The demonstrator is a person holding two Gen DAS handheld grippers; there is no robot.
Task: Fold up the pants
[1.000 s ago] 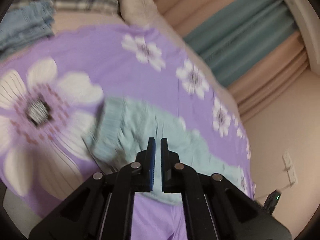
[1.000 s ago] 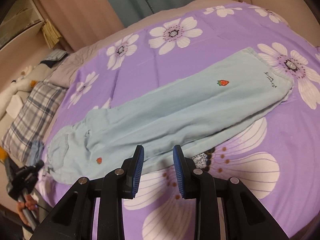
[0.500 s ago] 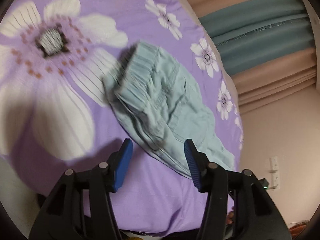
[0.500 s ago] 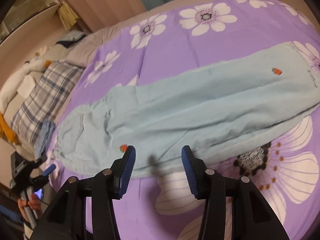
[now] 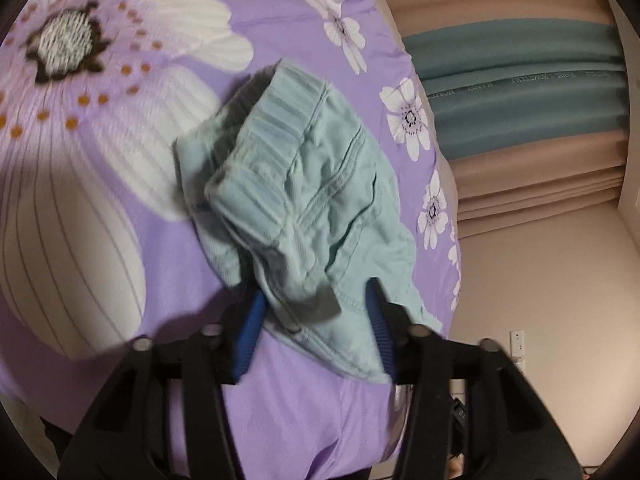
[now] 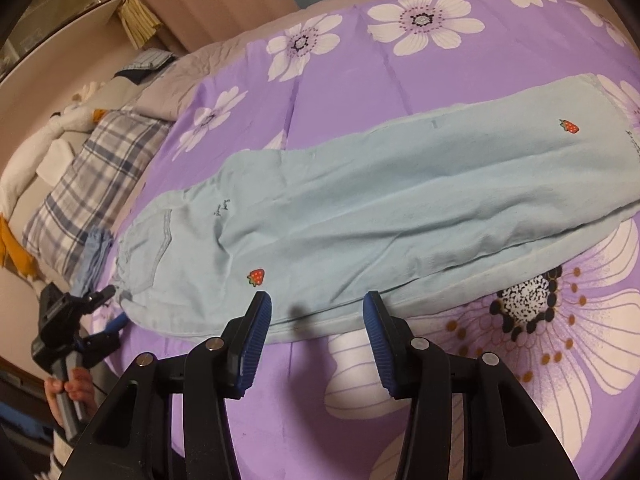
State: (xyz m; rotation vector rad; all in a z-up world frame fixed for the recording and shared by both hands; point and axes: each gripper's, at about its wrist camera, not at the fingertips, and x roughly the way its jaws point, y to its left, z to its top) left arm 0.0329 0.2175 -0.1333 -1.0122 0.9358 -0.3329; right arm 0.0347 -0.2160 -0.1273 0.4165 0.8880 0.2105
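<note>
We're over a bed w/ a purple bedspread [image 6: 344, 80] printed w/ big white flowers; it fills most of both views. The light-blue pants [image 6: 380, 208] lie flat across it, folded lengthwise, waistband toward 9 o'clock and leg hems toward 3 o'clock in the right wrist view, small strawberry patches on the fabric. In the left wrist view the waistband end [image 5: 296, 184] sits bunched and rumpled at center, ribbed elastic toward 12 o'clock. Left gripper [image 5: 316, 328] has its blue pads wide apart, straddling the bunched cloth at 6 o'clock, not pinching it. Right gripper [image 6: 316, 320] also has its claw spread, pads just at the near edge of the pants at 6 o'clock; whether they touch the fabric we can't tell. Room: tan and teal curtains [image 5: 520, 80] at 2 o'clock in the left view, a beige wall below them. In the right view a plaid pillow [image 6: 96, 176] at 9 o'clock, folded blue cloth [image 6: 94, 256] just beside it, white bedding [image 6: 36, 148] beyond.
</note>
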